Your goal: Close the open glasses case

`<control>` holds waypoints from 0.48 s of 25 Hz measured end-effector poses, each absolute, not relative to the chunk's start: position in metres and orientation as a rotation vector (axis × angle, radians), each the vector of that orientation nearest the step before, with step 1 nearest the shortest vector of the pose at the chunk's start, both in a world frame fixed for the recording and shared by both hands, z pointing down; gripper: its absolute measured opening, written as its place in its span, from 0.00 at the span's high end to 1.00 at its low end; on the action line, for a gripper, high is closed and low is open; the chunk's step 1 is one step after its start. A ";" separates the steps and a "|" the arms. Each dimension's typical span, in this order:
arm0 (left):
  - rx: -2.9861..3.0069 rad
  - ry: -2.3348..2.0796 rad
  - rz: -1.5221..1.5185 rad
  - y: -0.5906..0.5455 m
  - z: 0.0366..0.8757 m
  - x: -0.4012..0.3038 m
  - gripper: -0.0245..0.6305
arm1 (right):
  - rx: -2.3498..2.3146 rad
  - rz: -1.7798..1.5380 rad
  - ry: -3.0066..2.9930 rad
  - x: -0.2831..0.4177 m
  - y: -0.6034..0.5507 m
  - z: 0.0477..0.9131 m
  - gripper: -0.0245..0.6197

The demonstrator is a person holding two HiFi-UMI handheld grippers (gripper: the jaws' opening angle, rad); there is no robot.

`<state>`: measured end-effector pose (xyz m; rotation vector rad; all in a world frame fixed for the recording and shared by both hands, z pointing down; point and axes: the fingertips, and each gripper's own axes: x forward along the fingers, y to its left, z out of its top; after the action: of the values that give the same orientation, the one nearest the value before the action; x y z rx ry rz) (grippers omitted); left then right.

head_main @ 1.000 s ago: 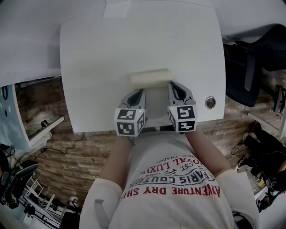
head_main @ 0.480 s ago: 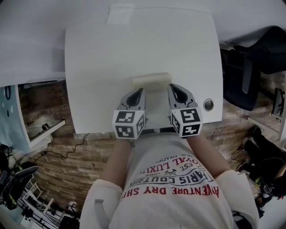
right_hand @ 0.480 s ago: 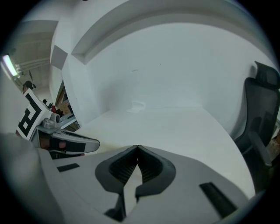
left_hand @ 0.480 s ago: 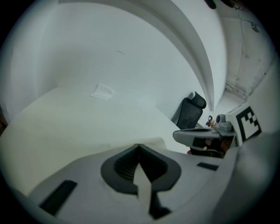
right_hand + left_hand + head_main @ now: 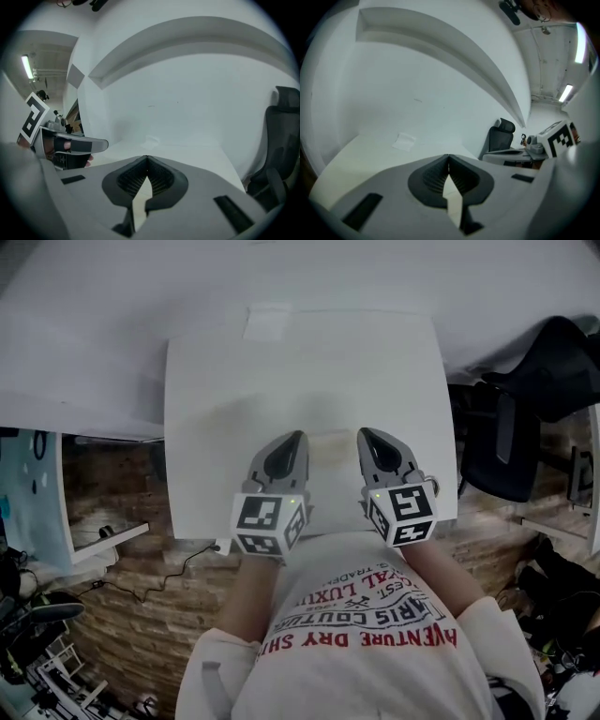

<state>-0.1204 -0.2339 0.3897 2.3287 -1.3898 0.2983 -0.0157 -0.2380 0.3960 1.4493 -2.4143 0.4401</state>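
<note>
White rectangular table (image 5: 281,381), plain matte top, seen from above in the head view; the near edge sits against the person's torso. A small white flat patch (image 5: 267,322), paper or tape, lies at the middle of the far edge, slightly skewed; it also shows in the left gripper view (image 5: 404,140) and, faintly, in the right gripper view (image 5: 151,139). A pale cream glasses case (image 5: 330,444) lies on the near half, long side across the table, blurred, open or closed unreadable. Patch and case are well apart.
</note>
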 end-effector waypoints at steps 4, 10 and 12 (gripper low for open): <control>2.394 -1.453 0.258 -0.239 0.357 -0.125 0.95 | 1.453 0.347 -2.483 -0.018 -0.245 0.368 0.94; 2.441 -1.480 0.242 -0.239 0.339 -0.124 0.95 | 1.467 0.267 -2.532 -0.016 -0.245 0.344 0.94; 2.443 -1.483 0.238 -0.239 0.336 -0.125 0.95 | 1.465 0.266 -2.530 -0.016 -0.246 0.342 0.94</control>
<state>-0.1251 -0.2389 0.3360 2.4425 -1.4833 0.2379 -0.0158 -0.2456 0.3420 1.4651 -2.5302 0.2659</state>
